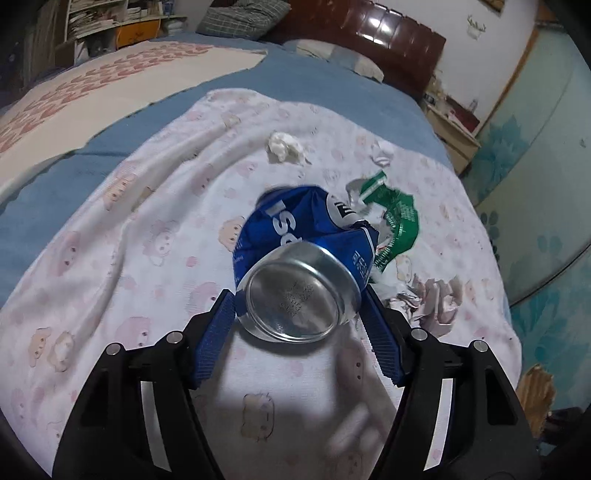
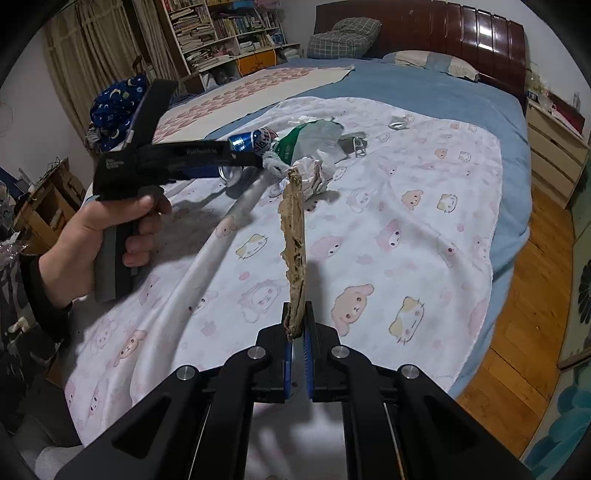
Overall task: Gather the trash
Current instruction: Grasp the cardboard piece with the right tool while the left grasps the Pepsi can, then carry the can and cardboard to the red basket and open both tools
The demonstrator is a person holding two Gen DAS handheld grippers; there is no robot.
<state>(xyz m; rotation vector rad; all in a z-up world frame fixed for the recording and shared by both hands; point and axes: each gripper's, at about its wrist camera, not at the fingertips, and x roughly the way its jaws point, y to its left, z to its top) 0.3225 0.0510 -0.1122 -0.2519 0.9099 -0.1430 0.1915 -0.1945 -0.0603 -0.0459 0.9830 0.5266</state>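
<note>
My left gripper (image 1: 297, 301) is shut on a crushed blue Pepsi can (image 1: 299, 258) and holds it above the white cartoon-print blanket (image 1: 110, 229). The can also shows in the right wrist view (image 2: 251, 142), beyond the left gripper (image 2: 243, 162). My right gripper (image 2: 298, 314) is shut on a torn strip of brown cardboard (image 2: 294, 240) that stands upright. On the blanket lie a green wrapper (image 1: 397, 221), a white tissue wad (image 1: 284, 146) and crumpled paper (image 1: 432, 302).
The blanket lies on a bed with a blue sheet (image 2: 424, 88) and a dark red headboard (image 2: 443, 29). A bookshelf (image 2: 221, 29) stands at the far left. Wooden floor (image 2: 524, 325) and a bedside cabinet (image 2: 554, 147) are to the right.
</note>
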